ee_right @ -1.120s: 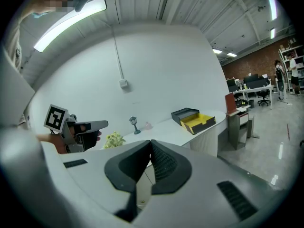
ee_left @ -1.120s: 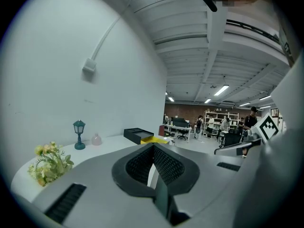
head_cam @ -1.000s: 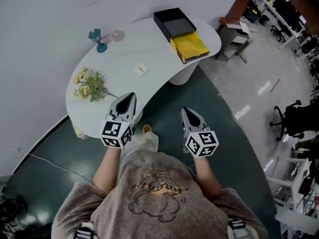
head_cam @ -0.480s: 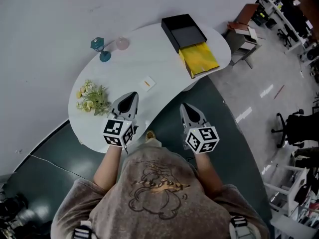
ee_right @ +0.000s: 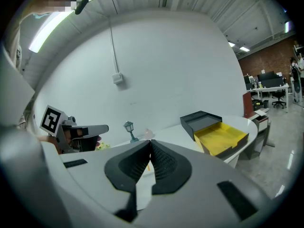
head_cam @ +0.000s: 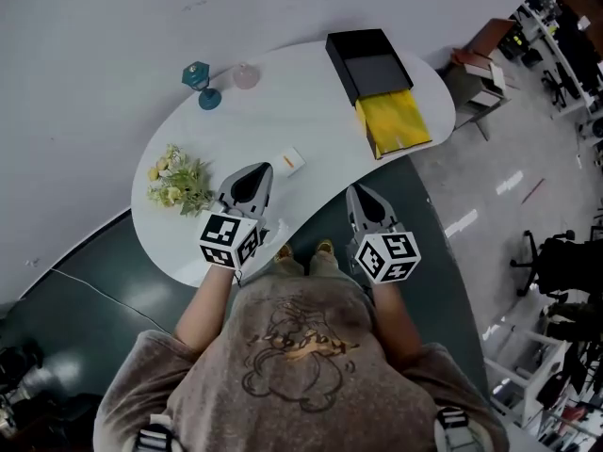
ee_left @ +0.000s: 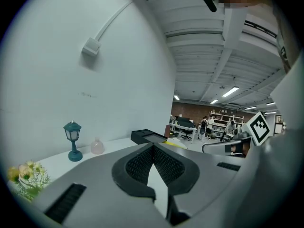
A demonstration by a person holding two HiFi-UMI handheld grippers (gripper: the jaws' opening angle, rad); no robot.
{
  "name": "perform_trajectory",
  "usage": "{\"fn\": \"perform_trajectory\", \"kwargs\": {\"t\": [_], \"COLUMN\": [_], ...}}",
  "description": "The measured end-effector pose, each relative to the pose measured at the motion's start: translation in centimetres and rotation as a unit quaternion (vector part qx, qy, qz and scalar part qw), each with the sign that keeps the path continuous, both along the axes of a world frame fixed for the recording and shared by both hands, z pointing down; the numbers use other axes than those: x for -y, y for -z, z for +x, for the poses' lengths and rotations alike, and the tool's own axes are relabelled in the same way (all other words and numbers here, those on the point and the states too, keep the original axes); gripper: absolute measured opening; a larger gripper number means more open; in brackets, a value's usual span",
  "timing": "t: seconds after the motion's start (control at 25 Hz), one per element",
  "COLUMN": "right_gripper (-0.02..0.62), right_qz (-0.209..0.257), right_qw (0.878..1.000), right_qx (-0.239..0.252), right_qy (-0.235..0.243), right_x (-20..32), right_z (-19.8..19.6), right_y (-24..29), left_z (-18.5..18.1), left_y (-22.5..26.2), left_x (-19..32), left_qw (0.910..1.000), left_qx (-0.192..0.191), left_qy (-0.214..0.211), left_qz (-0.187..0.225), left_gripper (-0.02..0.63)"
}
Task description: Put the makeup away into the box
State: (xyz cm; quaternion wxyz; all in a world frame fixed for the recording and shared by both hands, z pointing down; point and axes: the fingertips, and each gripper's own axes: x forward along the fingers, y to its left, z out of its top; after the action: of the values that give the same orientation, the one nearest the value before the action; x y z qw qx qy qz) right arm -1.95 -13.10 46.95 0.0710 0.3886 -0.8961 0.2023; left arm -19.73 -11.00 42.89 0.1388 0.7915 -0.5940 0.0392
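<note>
White tabletop [head_cam: 283,111] fills more of my head view than it did a second ago: I have stepped in, and both tools have come forward with me. My left gripper [head_cam: 256,171] now hangs over the near edge of the table, where before it was short of it. My right gripper [head_cam: 359,192] sits just off the rim, over the dark floor. Both are closed tip to tip with nothing between the pads, as each gripper view shows.

Nothing is picked up yet, so I judge this as only the approach. The small white piece with an orange mark [head_cam: 293,162], which I take for the makeup, lies flat on the table just ahead of my left gripper and between the two tools. The black box [head_cam: 369,62] stands at the far right end of the table, well apart from it, with its yellow tray [head_cam: 396,125] pulled out towards me. A pink bottle [head_cam: 246,75] beside the teal lamp [head_cam: 200,81] may also count as makeup, though I cannot tell. Next I need to open one pair of jaws before I reach down
</note>
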Motion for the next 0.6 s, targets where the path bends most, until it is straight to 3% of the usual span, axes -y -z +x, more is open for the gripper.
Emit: {"fn": "perform_trajectory", "kwargs": {"t": [0.52, 0.6], "right_gripper": [0.003, 0.026], "right_qz": [-0.006, -0.008], "right_qw": [0.998, 0.997], "right_qx": [0.010, 0.008], "right_qy": [0.061, 0.074], "right_x": [3.1, 3.3], "right_z": [-1.2, -2.1], "right_y": [0.1, 0.1], "left_z": [0.0, -0.3], "left_y": [0.3, 0.4], "left_x": [0.8, 0.8], "left_qw": [0.9984, 0.9981], "left_qx": [0.001, 0.001], "left_qy": [0.057, 0.062], "left_qz": [-0.007, -0.006], "left_gripper": [0.019, 0.020]}}
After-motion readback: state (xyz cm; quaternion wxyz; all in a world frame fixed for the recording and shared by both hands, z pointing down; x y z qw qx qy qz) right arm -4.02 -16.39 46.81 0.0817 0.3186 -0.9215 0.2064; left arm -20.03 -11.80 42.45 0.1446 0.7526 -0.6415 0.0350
